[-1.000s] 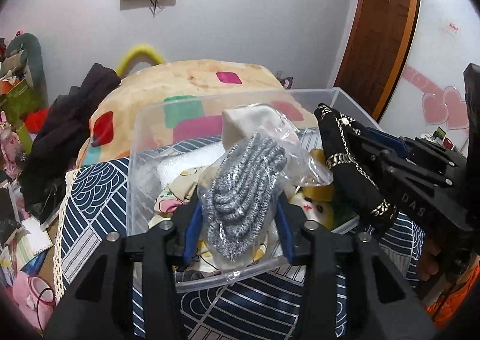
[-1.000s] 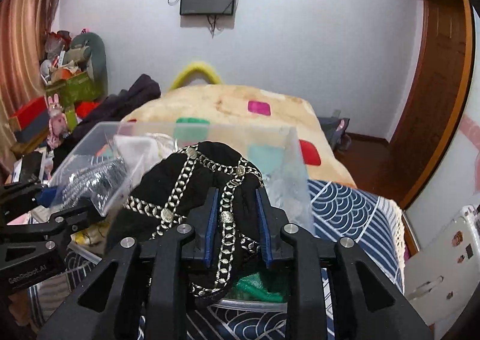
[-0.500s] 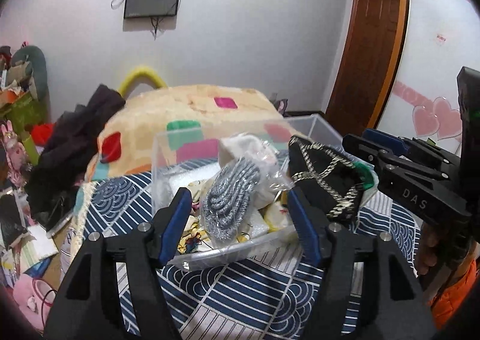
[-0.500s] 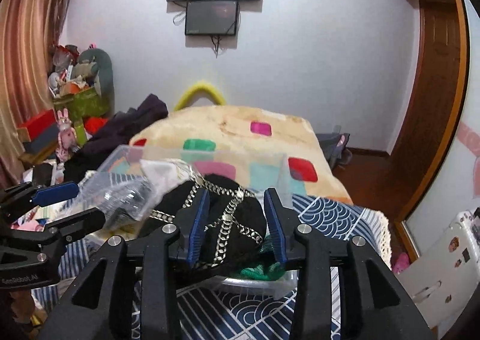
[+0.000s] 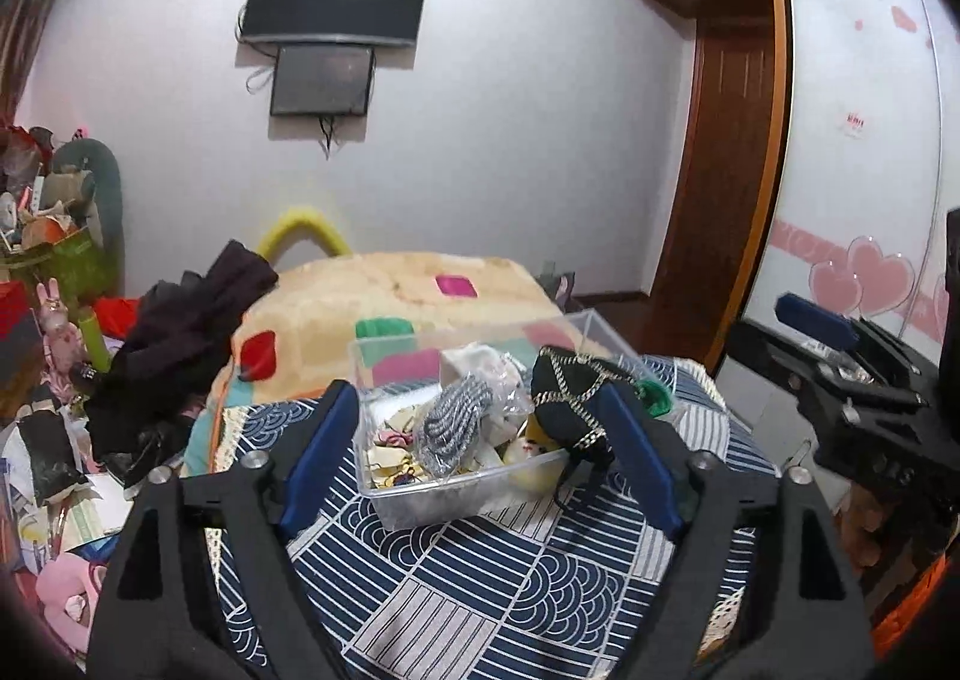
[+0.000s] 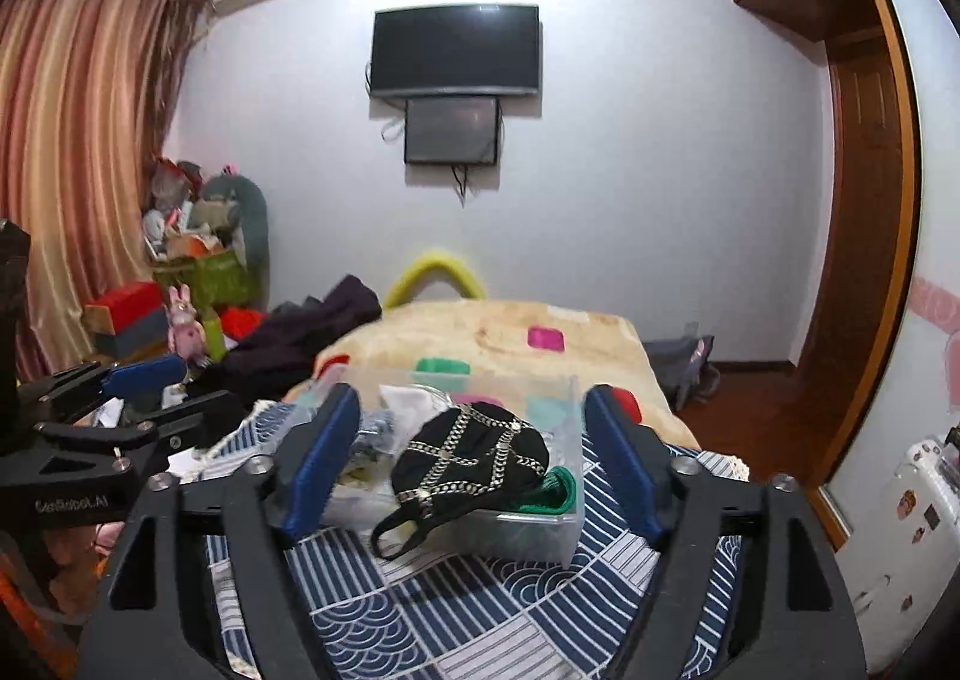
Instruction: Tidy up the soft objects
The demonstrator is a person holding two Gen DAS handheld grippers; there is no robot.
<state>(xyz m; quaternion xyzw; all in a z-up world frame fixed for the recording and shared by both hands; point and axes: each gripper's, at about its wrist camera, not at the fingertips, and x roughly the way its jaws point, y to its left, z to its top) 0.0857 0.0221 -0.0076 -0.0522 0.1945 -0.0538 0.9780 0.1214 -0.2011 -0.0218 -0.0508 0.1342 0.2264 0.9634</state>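
A clear plastic box (image 5: 420,500) (image 6: 540,536) stands on a blue and white patterned cloth (image 5: 480,590) (image 6: 456,608). In it lie a bagged grey knit item (image 5: 453,428), a black cap with gold chain trim (image 5: 570,410) (image 6: 474,458) that hangs over the rim, a green item (image 6: 549,494) and other soft things. My left gripper (image 5: 480,464) is open and empty, drawn back in front of the box. My right gripper (image 6: 468,464) is open and empty, also back from the box.
A bed with a patchwork blanket (image 5: 408,296) (image 6: 498,332) lies behind the box. Dark clothes (image 5: 180,344) are heaped at its left. Toys and clutter (image 5: 54,236) fill the left side. A wooden door (image 5: 720,188) and wardrobe stand at the right.
Both grippers opened, letting go of the bagged knit item and the black cap, which now rest in the box. Both grippers pulled back and up from the box.
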